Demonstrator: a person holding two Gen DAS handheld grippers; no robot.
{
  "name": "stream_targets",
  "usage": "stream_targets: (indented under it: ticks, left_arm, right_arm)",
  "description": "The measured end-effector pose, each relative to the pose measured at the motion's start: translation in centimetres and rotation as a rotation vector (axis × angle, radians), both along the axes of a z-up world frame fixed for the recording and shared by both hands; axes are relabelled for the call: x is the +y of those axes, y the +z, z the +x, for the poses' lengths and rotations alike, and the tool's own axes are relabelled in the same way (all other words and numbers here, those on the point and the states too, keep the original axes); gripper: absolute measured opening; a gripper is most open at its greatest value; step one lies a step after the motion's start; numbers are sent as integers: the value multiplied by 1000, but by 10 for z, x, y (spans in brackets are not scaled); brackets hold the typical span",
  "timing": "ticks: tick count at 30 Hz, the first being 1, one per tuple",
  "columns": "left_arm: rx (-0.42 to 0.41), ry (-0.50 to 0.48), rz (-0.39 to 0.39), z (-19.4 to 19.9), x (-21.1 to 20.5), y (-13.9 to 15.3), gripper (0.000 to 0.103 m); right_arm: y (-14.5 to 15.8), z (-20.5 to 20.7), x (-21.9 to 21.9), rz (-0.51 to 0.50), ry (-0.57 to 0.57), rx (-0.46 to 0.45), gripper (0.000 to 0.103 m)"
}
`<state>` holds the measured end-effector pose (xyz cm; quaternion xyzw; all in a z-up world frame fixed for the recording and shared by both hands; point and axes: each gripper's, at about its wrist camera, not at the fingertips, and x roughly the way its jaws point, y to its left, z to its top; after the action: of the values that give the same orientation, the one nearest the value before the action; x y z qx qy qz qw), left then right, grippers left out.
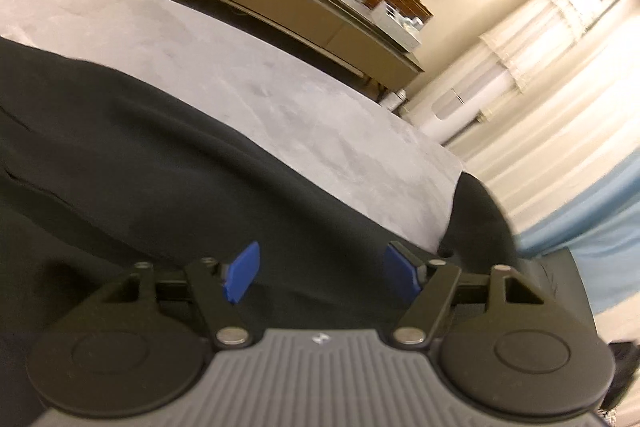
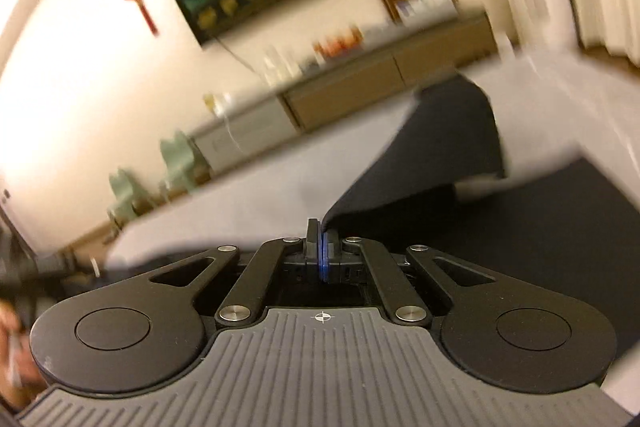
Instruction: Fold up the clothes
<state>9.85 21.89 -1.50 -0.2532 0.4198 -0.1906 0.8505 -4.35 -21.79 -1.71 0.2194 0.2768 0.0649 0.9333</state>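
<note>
So the black garment [image 1: 140, 155] is lying spread over most of the grey suede-looking worktop [image 1: 248, 83], and it's looking like the fold is only just getting going. From the left wrist view the cloth is sitting right under and ahead of the left gripper [image 1: 322, 277], running off to the left of the fingers [image 1: 242, 277] in a big, mostly flat sheet with a few soft ripples. Those blue fingers are standing wide apart with nothing pinched between them, just hovering over the fabric. Off to their right a lump of the same cloth is bunching up at the worktop's corner.

The right gripper [image 2: 322, 255] is doing the actual work. Its fingers are clenched tight on an edge of the garment [image 2: 440, 155], and the cloth is rising straight out of the pinch and stretching ahead and to the right of the fingers like a tent, so that flap is clearly being lifted off the surface. That whole view is smeared with blur. More dark fabric is lying flat to the right of those fingers.

My read on progress: early. One edge is getting picked up, no finished crease is showing anywhere, and the bulk is still one unfolded layer. What's left is carrying that flap over, laying it down, and then probably more folds, though I can't tell what kind of garment it is.

Beyond the worktop a long sideboard [image 1: 320, 15] is running along the wall.
</note>
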Motion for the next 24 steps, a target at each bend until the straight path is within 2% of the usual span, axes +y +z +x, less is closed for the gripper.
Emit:
stream_targets:
  ticks: [3, 6, 8, 9, 10, 15, 18, 24]
  left_arm:
    - [14, -39, -8, -12, -22, -13, 73]
    - [39, -59, -10, -24, -38, -31, 73]
    - [58, -59, -3, -30, -46, -41, 73]
    - [66, -57, 0, -32, -48, -46, 73]
    - [70, -53, 2, -33, -49, -49, 73]
    - [93, -48, 8, -34, -54, -60, 73]
    - [109, -38, 13, -31, -55, -67, 73]
    - [102, -12, -16, -38, -50, -72, 72]
  right_arm:
    - [-43, -16, -12, 46, -39, 114, 1]
    - [-67, -21, -31, 79, -73, 160, 13]
    - [-71, -25, -46, 108, -112, 150, 31]
    - [-73, -28, -53, 122, -135, 141, 48]
    - [-75, -29, -62, 141, -159, 135, 53]
    - [-87, -10, -109, 350, -297, 143, 53]
    - [-102, 7, -122, 471, -355, 146, 55]
    - [-109, 32, -117, 557, -367, 168, 61]
